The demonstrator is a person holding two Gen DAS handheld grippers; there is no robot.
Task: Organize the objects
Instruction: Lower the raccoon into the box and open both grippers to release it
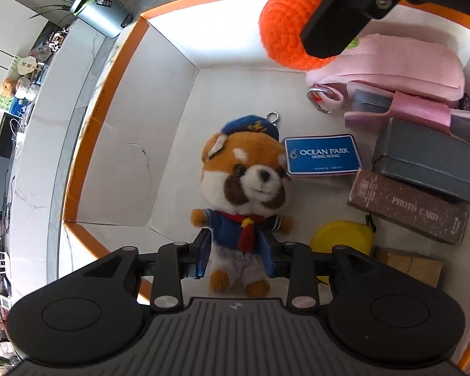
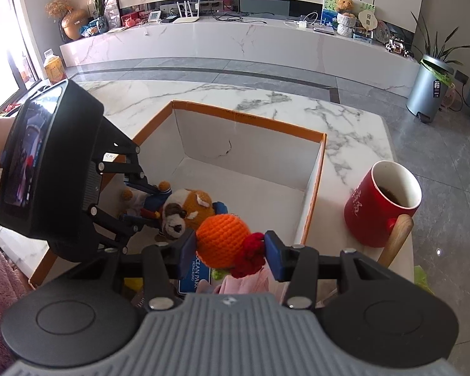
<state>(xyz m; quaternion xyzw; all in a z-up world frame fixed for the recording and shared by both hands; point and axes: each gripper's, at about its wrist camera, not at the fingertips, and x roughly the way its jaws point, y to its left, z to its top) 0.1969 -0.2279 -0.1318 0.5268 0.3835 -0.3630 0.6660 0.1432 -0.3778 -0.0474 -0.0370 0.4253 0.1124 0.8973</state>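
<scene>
An orange-rimmed white box stands on a marble table. My left gripper is shut on a red panda plush in a blue sailor suit, held at its body low inside the box. My right gripper is shut on an orange crocheted ball toy with a red knot, held above the box; the toy also shows in the left wrist view.
In the box lie a blue Ocean Park tag, a pink pouch, a grey case, a brown photo card box and a yellow disc. A red mug stands right of the box.
</scene>
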